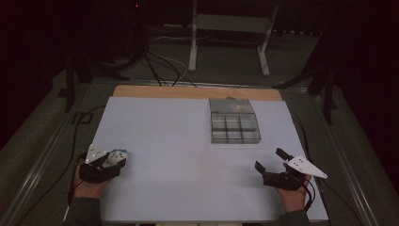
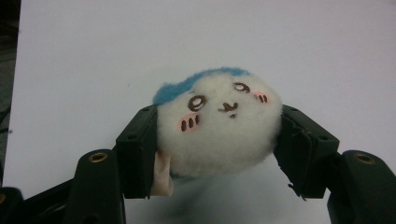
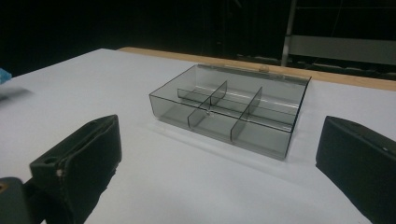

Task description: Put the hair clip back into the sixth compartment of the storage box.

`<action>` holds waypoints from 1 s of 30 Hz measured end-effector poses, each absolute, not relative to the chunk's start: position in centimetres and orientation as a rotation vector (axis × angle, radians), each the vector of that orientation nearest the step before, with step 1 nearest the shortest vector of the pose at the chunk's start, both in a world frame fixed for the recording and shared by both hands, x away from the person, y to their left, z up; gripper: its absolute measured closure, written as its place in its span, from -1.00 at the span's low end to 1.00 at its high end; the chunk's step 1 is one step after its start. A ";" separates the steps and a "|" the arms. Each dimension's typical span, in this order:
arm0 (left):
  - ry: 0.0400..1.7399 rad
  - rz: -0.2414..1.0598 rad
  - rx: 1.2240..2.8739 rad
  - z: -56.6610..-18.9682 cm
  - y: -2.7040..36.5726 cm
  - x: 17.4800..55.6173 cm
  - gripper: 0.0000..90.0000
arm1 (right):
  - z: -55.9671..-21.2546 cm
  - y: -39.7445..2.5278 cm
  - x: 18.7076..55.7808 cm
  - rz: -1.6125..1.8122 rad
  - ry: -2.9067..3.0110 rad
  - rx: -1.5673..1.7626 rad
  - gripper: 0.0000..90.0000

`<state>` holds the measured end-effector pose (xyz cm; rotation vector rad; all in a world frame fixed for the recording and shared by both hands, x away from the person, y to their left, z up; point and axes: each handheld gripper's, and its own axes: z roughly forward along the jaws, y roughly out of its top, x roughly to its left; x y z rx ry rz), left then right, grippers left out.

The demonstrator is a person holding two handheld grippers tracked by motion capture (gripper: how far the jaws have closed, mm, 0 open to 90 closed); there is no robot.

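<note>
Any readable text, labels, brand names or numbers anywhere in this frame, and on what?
None can be read.
The plush toy held in the left tongs carries only a stitched face, no lettering.
The clear compartment box is unmarked.
The right tongs and the white table show no writing.

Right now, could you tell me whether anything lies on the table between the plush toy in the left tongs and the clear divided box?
Nothing visible does. The left tongs grip the plush toy at the near left; bare white table stretches to the clear divided box. The right tongs sit open, off to the side.
</note>
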<state>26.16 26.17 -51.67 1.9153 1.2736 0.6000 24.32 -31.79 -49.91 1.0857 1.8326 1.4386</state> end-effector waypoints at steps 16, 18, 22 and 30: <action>1.199 0.602 1.876 -48.3 23.0 26.5 -0.15 | -49.9 -31.9 24.4 1.442 1.831 1.111 -1.00; 1.196 0.601 1.873 -48.0 22.5 26.6 -0.15 | -49.9 -31.9 24.4 1.439 1.833 1.115 -1.00; 1.167 0.601 1.879 -47.6 21.7 26.8 -0.16 | -49.9 -31.8 24.4 1.437 1.834 1.115 -1.00; 1.136 0.598 1.878 -46.8 20.3 27.3 -0.16 | -50.0 -31.8 24.5 1.439 1.833 1.118 -1.00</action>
